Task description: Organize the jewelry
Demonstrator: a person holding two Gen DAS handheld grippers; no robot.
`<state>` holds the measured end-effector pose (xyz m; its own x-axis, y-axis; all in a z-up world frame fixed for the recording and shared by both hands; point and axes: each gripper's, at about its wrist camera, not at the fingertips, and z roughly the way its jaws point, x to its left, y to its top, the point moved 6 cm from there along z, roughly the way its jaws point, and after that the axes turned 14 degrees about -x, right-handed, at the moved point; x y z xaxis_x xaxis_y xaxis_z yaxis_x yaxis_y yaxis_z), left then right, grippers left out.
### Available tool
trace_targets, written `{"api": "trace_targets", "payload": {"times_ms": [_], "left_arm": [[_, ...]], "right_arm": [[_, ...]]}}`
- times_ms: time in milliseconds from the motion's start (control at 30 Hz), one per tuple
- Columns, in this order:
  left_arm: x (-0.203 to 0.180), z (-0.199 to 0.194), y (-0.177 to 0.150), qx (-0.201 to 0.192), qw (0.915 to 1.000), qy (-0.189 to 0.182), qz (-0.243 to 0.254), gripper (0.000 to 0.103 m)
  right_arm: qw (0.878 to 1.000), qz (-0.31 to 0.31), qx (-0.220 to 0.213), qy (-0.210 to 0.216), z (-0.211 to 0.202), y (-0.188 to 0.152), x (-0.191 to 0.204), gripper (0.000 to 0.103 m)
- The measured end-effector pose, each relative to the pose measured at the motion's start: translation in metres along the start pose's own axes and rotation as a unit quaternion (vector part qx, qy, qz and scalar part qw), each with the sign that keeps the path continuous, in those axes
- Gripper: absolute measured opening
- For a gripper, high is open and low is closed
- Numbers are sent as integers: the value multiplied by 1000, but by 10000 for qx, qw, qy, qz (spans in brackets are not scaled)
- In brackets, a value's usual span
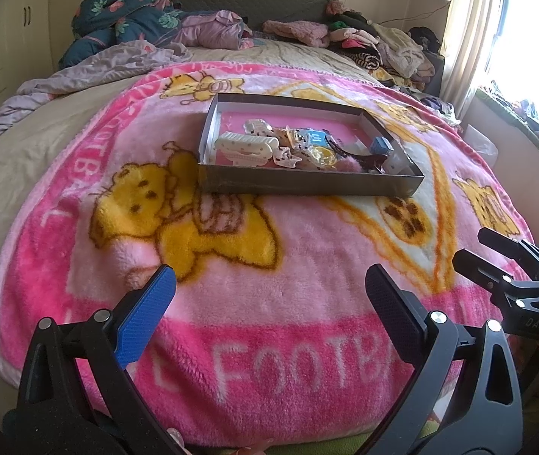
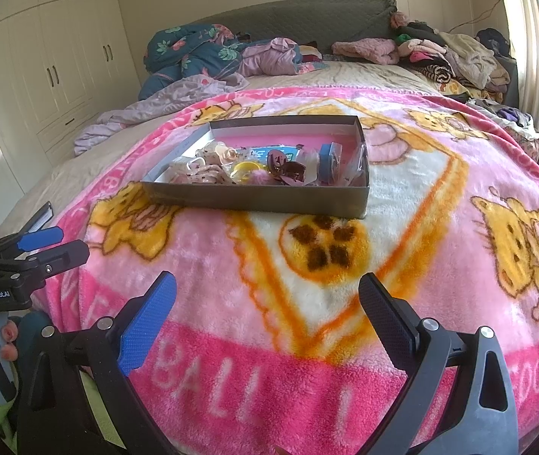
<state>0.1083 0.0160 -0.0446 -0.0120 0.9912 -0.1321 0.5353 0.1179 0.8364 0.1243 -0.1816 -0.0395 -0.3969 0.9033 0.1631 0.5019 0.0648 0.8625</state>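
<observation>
Both tools, left tool (image 1: pixel 269 303) and right tool (image 2: pixel 267 303), hover with fingers apart and empty over the pink fleece blanket (image 2: pixel 254 360); straight ahead mid-bed, the shallow grey cardboard box (image 1: pixel 307 184) of trinkets lies crosswise, seemingly nearer the right tool.

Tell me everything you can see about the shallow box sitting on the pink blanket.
The box is a shallow, open rectangular tray, seemingly cardboard, with dark grey outer walls, pale inner walls and a pink floor. It rests flat on the pink cartoon blanket on the bed, lid absent. Inside, toward its near side, lies a jumble of small accessories: a white hair clip, a brown claw clip, something yellow, and a small blue box. Neither gripper touches it.
</observation>
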Motion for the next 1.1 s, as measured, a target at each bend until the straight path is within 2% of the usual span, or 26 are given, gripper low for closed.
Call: {"api": "trace_targets", "payload": {"times_ms": [500,800,1000,1100], "left_arm": [[1,-1,2,-19,10000,18,-36,92],[6,5,1,-25,9998,117,-171,92],[21,24,-1,86,9991,340,-248,92],[48,42,1,198,9969,585,-487,92]], "right_arm": [[10000,-62,-55,-27,-2,4,1,94],[9998,16,-24,-205,4,3,-14,94],[9983,192,-17,-555,14,3,-44,94],[9936,247,-147,-1095,20,9,-85,96]]}}
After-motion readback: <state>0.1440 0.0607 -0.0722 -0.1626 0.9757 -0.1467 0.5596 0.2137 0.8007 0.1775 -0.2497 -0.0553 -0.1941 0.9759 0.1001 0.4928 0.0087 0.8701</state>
